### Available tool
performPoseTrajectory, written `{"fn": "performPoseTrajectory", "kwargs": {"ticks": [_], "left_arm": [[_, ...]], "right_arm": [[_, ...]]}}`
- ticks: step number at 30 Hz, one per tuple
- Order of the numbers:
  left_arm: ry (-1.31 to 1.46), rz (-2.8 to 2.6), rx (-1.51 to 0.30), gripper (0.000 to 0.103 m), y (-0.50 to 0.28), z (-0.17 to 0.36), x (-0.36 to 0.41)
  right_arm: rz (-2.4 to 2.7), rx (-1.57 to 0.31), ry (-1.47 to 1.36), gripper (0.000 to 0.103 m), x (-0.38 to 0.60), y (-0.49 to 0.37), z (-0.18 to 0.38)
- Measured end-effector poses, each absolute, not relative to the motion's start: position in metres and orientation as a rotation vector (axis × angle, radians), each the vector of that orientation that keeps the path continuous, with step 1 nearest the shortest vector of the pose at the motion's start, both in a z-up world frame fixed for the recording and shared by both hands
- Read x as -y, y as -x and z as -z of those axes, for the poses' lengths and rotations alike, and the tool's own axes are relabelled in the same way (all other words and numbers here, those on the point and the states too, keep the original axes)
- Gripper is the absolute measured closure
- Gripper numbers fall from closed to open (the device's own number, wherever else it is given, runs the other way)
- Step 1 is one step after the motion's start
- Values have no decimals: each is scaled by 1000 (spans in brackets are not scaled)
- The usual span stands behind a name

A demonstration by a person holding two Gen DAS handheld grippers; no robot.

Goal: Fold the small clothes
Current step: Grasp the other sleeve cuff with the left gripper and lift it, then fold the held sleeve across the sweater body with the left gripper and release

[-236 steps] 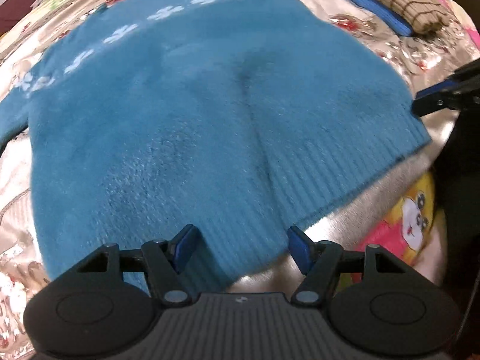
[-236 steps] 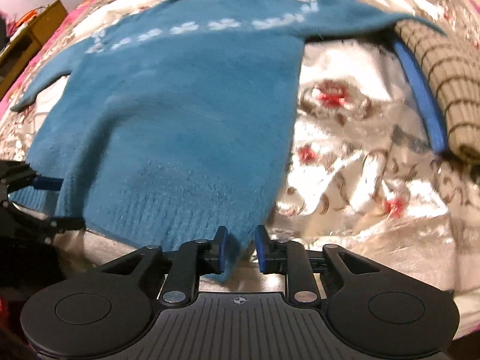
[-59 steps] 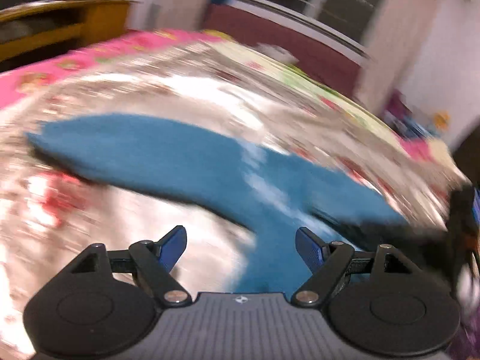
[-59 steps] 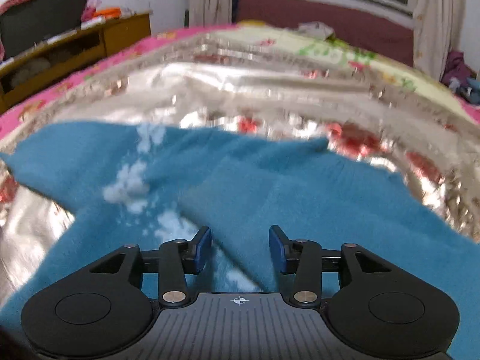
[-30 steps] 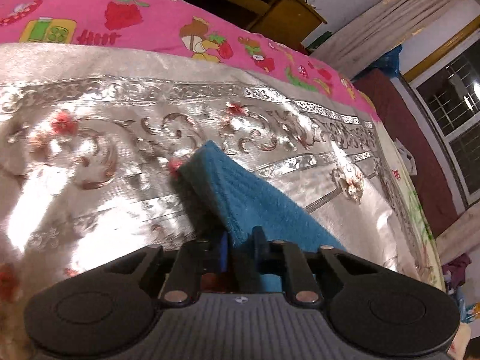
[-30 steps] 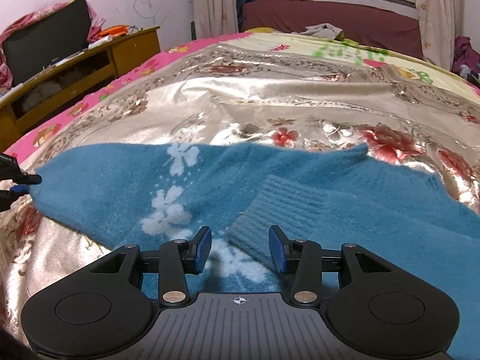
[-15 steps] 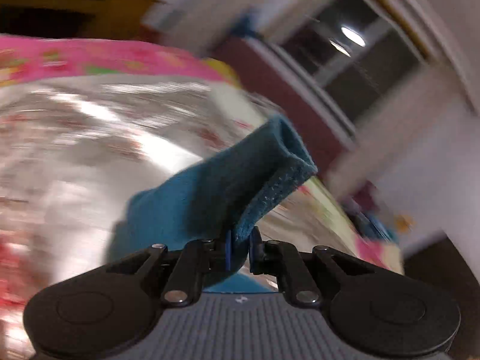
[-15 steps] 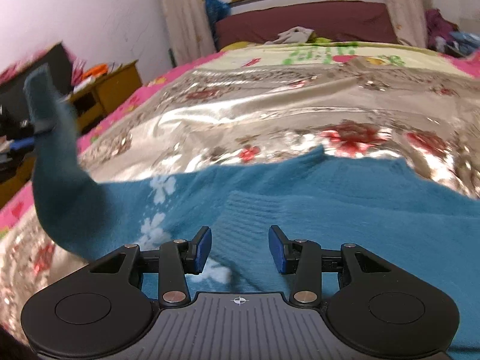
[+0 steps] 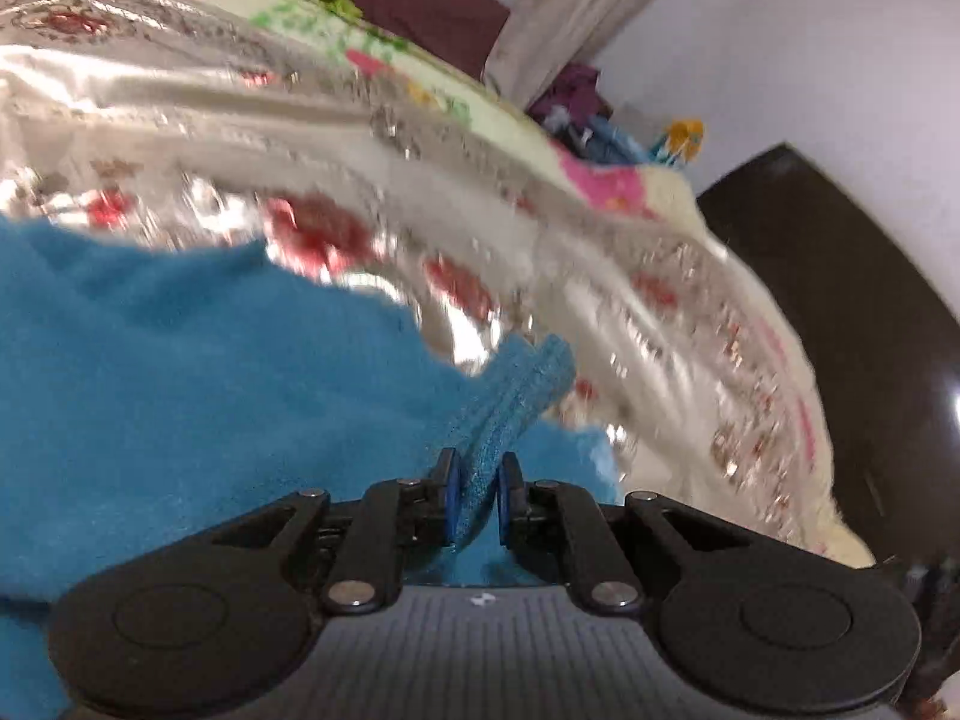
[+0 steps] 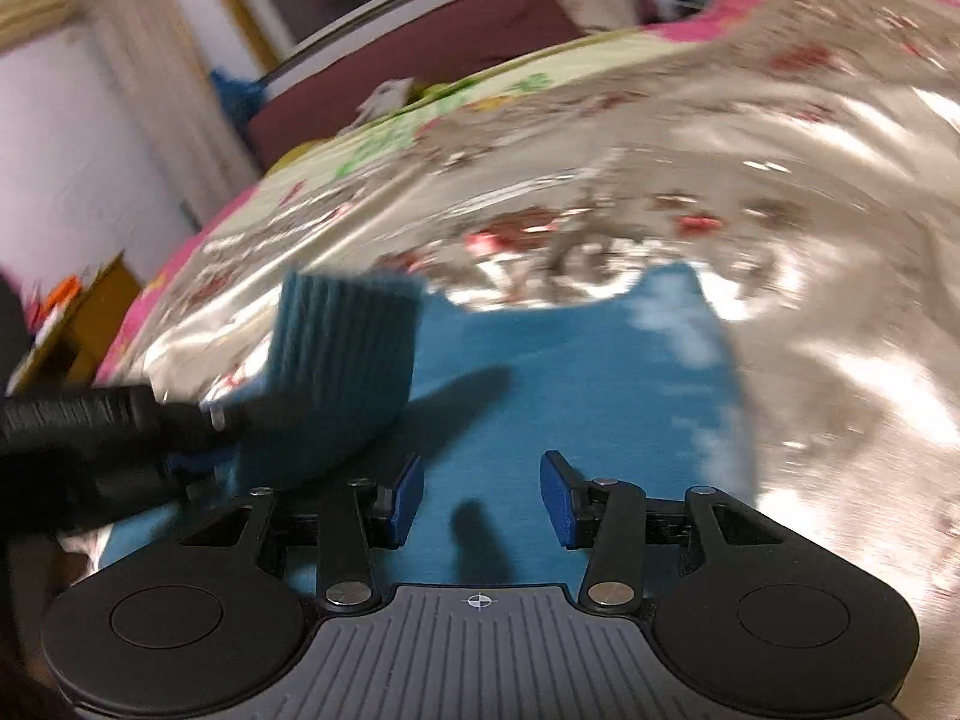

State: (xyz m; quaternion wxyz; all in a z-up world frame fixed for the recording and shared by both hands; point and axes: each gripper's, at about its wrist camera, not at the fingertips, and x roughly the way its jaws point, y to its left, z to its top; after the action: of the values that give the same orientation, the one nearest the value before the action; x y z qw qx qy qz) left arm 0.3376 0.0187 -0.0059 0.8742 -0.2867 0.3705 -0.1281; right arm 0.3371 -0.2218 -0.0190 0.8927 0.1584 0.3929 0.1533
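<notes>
My left gripper (image 9: 477,489) has its jaws closed tight on the ribbed cuff (image 9: 516,396) of the blue sweater (image 9: 180,372), the knit pinched flat between the two blue pads (image 9: 451,495). The cuff sticks up and forward out of the jaws, folded along its length, with the rest of the sleeve trailing back beneath me. The sweater's body spreads across the left of my left view, lying on the shiny floral bedspread (image 9: 540,252).

My right gripper (image 10: 480,495) hovers over the sweater (image 10: 570,372) with its jaws wide apart and nothing between them; only flat blue knit shows in the gap below. In that view my left gripper (image 10: 180,450) reaches in from the left edge, carrying the cuff (image 10: 342,354) raised above the sweater's body and throwing a shadow on it. White flecks of pattern show near the sweater's far right edge. The bedspread (image 10: 810,210) surrounds the garment, blurred.
</notes>
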Motion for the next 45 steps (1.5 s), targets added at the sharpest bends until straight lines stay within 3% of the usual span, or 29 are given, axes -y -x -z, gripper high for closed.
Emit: {"fn": "performPoseTrajectory", "kwargs": {"ticks": [7,17,20,35,36,39,45], "left_arm": [[458,269,-802,84,-330,17,10],[396,276,-798,61,-292,20,1],[391,266,-788,60,-284,14,-8],[242,88,-752,59,-244,10,-70],[240,73,-753,59,-244,11,-75],[266,26,-747,59,-244,13,-93],[321,-18,-700,59,-245,9,-113]], "right_arm": [[-325,-840,-573,59,253,-349,32],[-358,-899,-854,52,266,-355,47],[-357,-883,-913,51,272,-354,44],[-297,-979,-575,49,226,-363,41],[-304,-982,-577,51,225,-365,41],[-353,-987,-615,81,221,-368,42],[-392,-896,-640,91,228,-368,25]]}}
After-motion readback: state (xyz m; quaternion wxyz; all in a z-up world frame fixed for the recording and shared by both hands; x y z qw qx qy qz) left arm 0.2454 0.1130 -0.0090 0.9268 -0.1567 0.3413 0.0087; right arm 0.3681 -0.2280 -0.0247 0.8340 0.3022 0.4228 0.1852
